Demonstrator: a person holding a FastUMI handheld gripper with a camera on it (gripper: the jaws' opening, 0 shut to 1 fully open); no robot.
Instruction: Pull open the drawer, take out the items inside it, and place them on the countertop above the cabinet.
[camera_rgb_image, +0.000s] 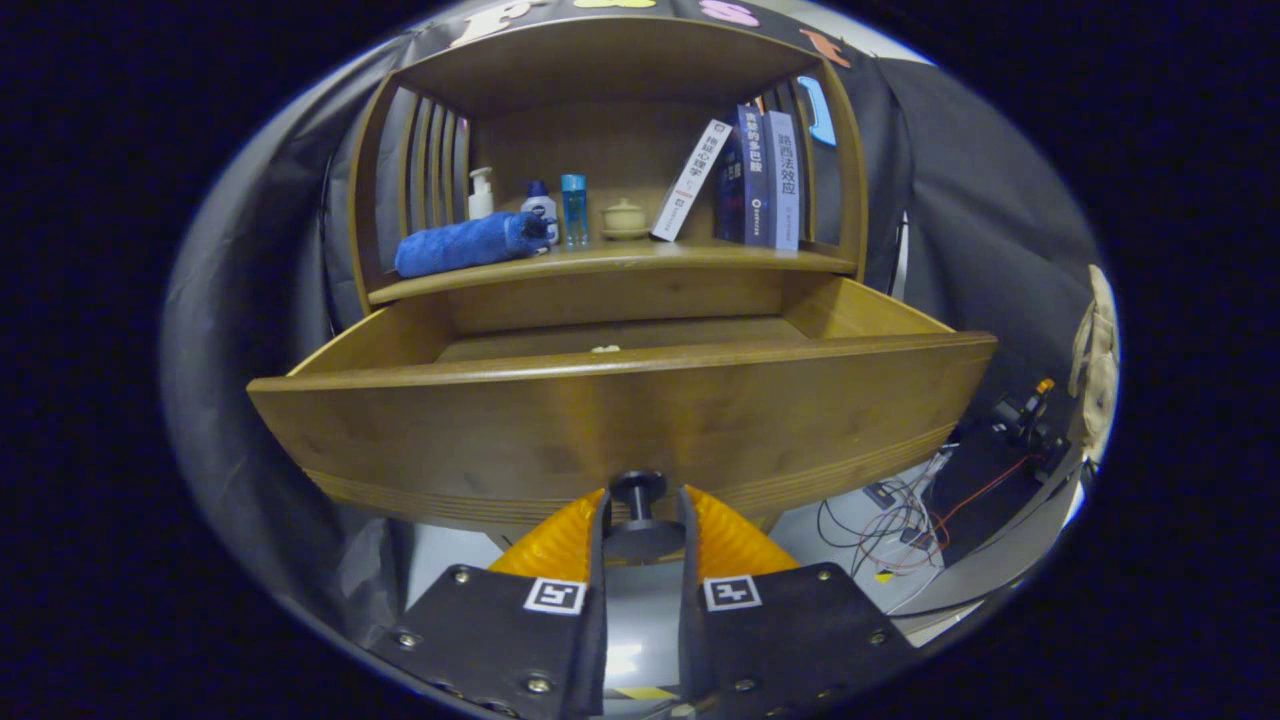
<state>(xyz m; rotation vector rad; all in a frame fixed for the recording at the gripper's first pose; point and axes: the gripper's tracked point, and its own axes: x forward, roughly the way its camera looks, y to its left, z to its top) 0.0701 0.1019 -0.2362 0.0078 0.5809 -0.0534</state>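
The hand-held gripper (640, 530) is closed on the drawer knob (638, 505): both fingers press against the knob's dark stem and disc from either side, which is the natural grip for hauling the drawer (620, 420) straight out toward the camera. The drawer is already pulled well out of the wooden cabinet (610, 130). Its front panel runs crosswise, its long axis lying side to side, and its open top faces upward, so the inside can be reached from above.

Inside, only a small pale item (605, 348) shows, on the drawer floor just behind the front panel's top edge; it is too small to identify. Most of the drawer floor is hidden by the front panel.

The surface (700, 258) above the drawer, where the items are meant to go, already carries a rolled blue towel (465, 243) lying on its side with its long axis roughly along the front edge, a white pump bottle (481, 193), a blue-capped bottle (539, 205), a clear blue bottle (574, 208), a small lidded pot (624, 218), one white book (692, 180) leaning to the right, and upright books (765, 178) beside it.

The opening step looks about done; the next move likely calls for releasing the knob and reaching over the front panel into the drawer.
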